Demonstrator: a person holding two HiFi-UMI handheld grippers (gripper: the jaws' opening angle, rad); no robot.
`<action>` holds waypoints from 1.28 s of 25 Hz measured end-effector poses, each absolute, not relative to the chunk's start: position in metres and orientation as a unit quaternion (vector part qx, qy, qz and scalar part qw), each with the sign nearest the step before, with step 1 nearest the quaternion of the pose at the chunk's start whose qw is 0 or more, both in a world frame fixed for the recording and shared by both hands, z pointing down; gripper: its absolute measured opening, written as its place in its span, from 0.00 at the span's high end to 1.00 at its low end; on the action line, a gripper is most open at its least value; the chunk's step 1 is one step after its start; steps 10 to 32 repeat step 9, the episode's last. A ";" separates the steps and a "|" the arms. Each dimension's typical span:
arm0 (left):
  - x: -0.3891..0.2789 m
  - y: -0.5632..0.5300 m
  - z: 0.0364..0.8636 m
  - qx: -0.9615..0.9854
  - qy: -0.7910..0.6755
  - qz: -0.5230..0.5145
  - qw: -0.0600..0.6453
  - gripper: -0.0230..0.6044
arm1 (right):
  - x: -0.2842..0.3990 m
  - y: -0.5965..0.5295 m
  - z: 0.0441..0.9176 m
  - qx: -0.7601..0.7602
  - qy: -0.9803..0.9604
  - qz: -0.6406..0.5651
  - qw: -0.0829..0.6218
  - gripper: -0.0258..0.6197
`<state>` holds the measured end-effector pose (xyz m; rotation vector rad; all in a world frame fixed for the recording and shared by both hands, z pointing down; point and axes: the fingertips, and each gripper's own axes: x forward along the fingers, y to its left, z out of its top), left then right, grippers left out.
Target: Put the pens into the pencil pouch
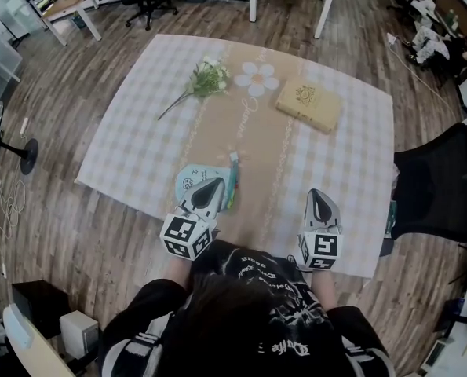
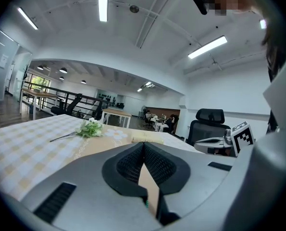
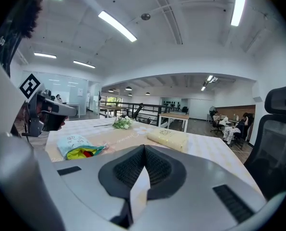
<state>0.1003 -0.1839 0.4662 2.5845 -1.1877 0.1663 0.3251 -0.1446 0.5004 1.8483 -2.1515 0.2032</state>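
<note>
A light blue pencil pouch [image 1: 191, 181] lies near the table's front edge, its yellow-lined mouth [image 3: 81, 152] gaping with coloured things inside. A teal pen [image 1: 232, 177] lies along the pouch's right side. My left gripper [image 1: 215, 184] hovers over the pouch, jaws shut with nothing between them [image 2: 143, 147]. My right gripper [image 1: 318, 195] is to the right over bare cloth, also shut and empty [image 3: 143, 149]. Each gripper view shows the other gripper, the left one [image 3: 50, 110] and the right one [image 2: 216, 143], beside it.
A checked cloth [image 1: 139, 108] covers the table. A sprig of white flowers [image 1: 205, 78] lies at the back left. A flat yellow box [image 1: 308, 104] sits at the back right. A black office chair [image 1: 441, 184] stands at the table's right side.
</note>
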 end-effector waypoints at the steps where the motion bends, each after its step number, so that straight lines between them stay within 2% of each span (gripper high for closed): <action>1: 0.100 -0.184 0.466 0.898 -0.412 0.058 0.145 0.93 | 0.324 -0.145 0.501 0.642 -0.749 0.070 0.150 0.95; 9: 0.094 -0.184 0.468 0.888 -0.415 0.014 0.197 0.93 | 0.322 -0.142 0.502 0.636 -0.753 0.066 0.154 0.95; 32: 0.094 -0.184 0.468 0.888 -0.415 0.014 0.197 0.93 | 0.322 -0.142 0.502 0.636 -0.753 0.066 0.154 0.95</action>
